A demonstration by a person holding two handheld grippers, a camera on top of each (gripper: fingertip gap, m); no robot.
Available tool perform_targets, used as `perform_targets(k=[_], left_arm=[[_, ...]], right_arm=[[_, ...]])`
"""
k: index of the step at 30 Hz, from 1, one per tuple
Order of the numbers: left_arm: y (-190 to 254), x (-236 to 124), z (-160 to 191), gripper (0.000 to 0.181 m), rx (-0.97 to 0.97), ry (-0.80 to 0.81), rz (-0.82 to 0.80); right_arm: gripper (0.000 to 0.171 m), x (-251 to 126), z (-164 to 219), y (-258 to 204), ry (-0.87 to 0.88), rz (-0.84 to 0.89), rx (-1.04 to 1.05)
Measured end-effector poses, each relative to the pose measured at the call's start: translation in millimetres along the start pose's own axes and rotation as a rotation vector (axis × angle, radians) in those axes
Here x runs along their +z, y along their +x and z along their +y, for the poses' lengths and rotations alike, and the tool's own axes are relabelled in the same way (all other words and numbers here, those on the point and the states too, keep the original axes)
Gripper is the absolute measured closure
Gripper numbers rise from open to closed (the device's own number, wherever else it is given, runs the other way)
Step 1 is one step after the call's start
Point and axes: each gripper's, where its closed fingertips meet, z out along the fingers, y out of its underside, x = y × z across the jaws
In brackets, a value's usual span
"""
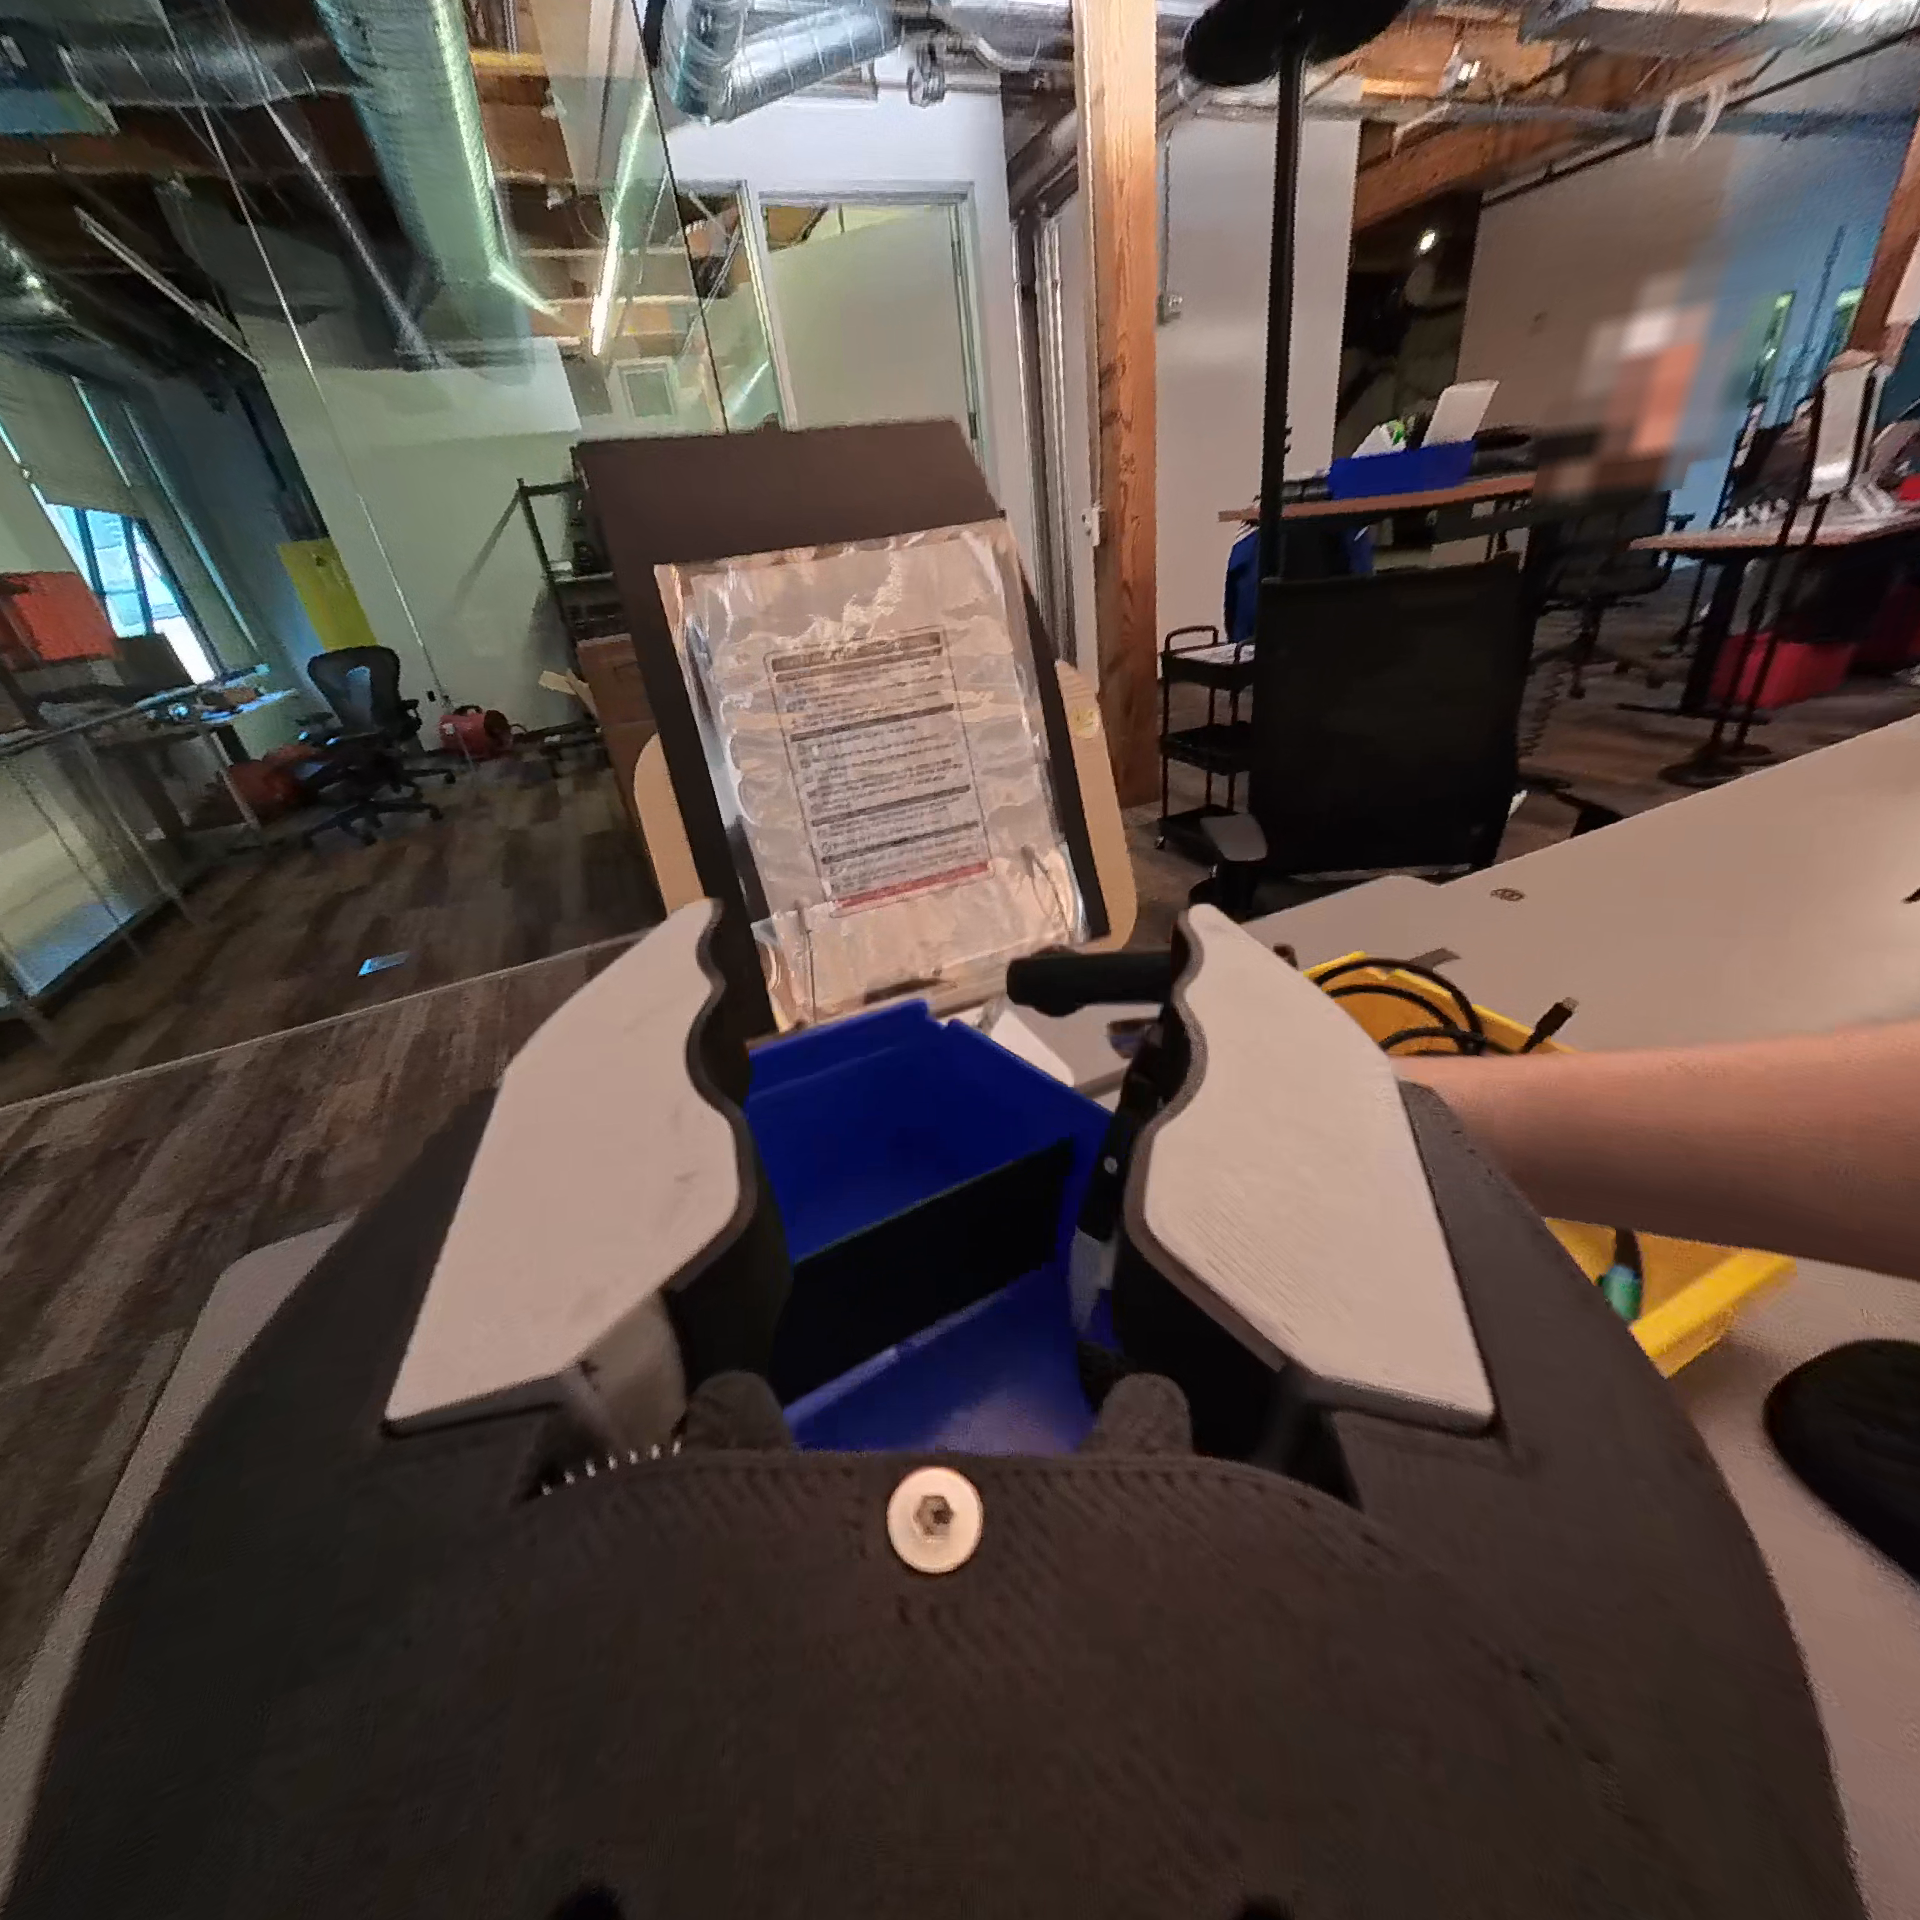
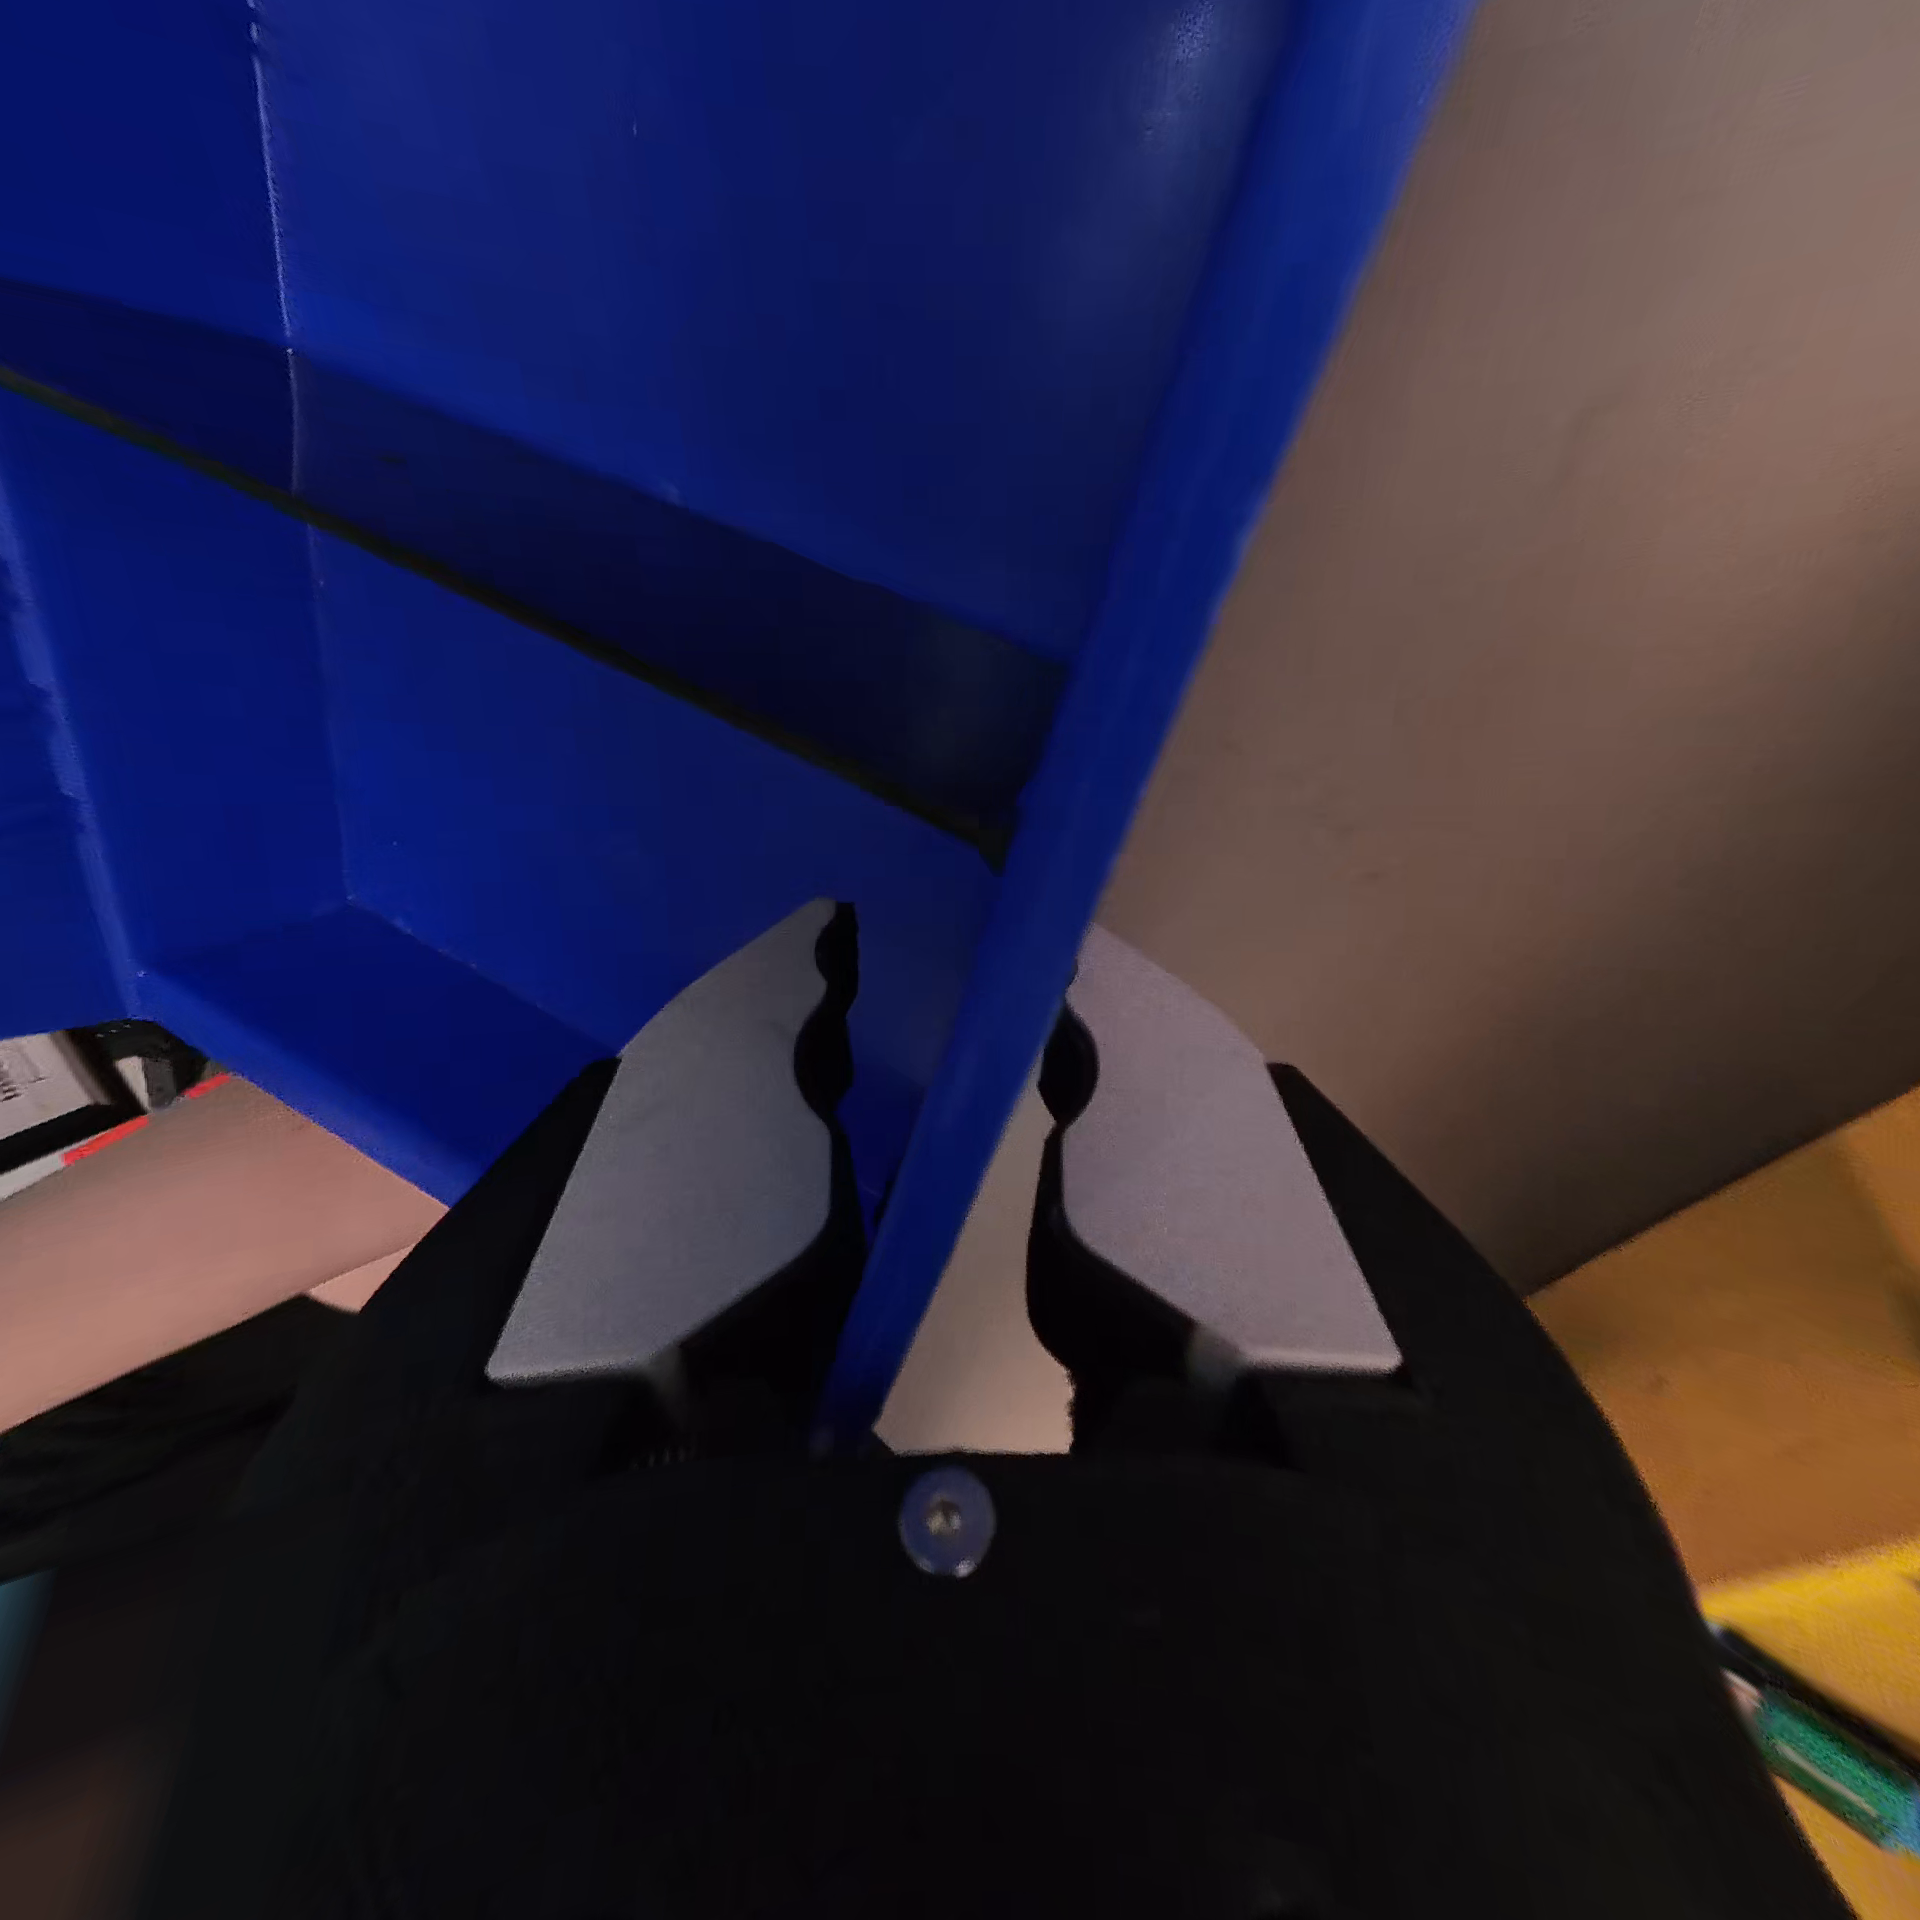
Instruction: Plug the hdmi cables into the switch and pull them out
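Observation:
My left gripper (image 1: 951, 925) is open and empty, held above a blue bin (image 1: 914, 1101) that has a black divider (image 1: 935, 1236) across it. My right gripper (image 2: 956, 935) straddles the blue bin's (image 2: 623, 312) right wall; its jaws are narrowed onto the rim (image 2: 1091, 831). In the left wrist view it (image 1: 1132, 1091) shows behind my right finger, with a person's forearm (image 1: 1662, 1132). A yellow bin (image 1: 1704, 1299) to the right holds coiled black cables (image 1: 1403, 1008). No switch is in view.
A black board with a plastic-wrapped sheet (image 1: 862, 727) leans just behind the blue bin. The white table (image 1: 1662, 883) runs to the right. A black office chair (image 1: 1382, 717) and a wooden post (image 1: 1117, 416) stand beyond it. A green-tipped item (image 2: 1829, 1766) lies in the yellow bin. Some 30 cm of space lies between my two pairs of fingers.

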Motion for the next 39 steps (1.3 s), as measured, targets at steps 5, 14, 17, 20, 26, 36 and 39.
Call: perform_targets(k=[5,14,17,20,26,36,39], left_arm=[[-4.2,-24.0,-24.3,0.107,0.003,0.132,-0.089],[43.2,41.3,56.1,0.093,-0.032,-0.274,0.15],[91.8,112.4,129.0,0.098,-0.169,-0.502,0.33],[139.9,154.1,195.5,0.098,-0.322,-0.653,0.458],[196.8,176.8,245.8,0.093,-0.504,-0.711,0.567],[212.3,163.6,293.4,0.131,-0.329,-0.948,0.713],[198.7,151.8,290.4,0.151,-0.266,-1.015,0.748]], right_arm=[[0.136,-96.2,-18.8,-11.9,0.152,-0.052,-0.046],[0.136,-309.7,49.5,104.0,0.483,-0.002,0.165],[0.137,-352.6,92.5,172.4,0.611,0.075,0.288],[0.136,-373.0,139.4,232.6,0.713,0.126,0.41],[0.136,-363.4,223.4,326.0,0.807,0.218,0.574],[0.136,-295.5,259.3,381.2,0.738,0.236,0.627],[0.135,-271.1,262.1,385.7,0.65,0.254,0.622]])
